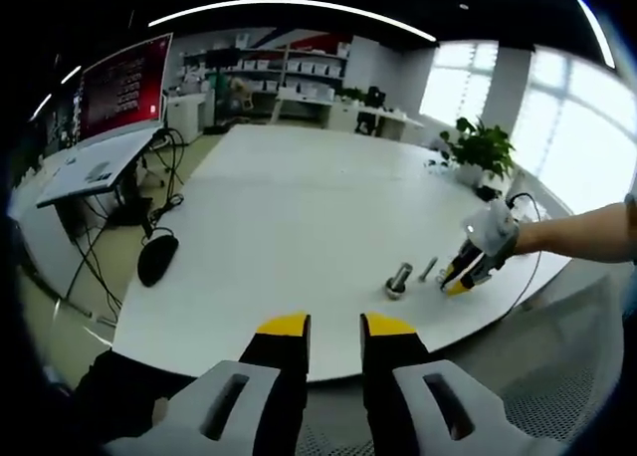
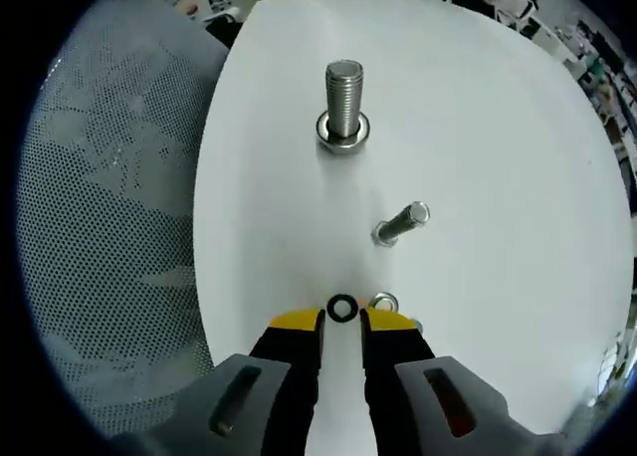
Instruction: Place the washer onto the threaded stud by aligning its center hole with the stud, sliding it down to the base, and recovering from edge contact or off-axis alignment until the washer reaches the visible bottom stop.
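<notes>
Pick-up stage, by judgement; washer not yet gripped. Right gripper (image 2: pixel 341 322) low over the white table (image 2: pixel 498 127), jaws parted by a narrow gap, nothing between them. Small dark washer (image 2: pixel 342 308) flat on the table just ahead of the yellow fingertips (image 2: pixel 295 324), centred on the gap, apparently apart from both pads. Second, silver washer (image 2: pixel 382 302) just beside it, close to the right-hand tip. Further out: small bolt (image 2: pixel 401 223) lying tilted on the table, then the large threaded stud (image 2: pixel 344 100) upright on its flanged base, well apart from the washer.

Next move, by judgement: ease forward, close on the dark washer's rim without catching the silver one, lift, carry to the stud and line the hole up over its top.

Left gripper (image 1: pixel 334 327) held back off the table edge, jaws apart, empty.
</notes>
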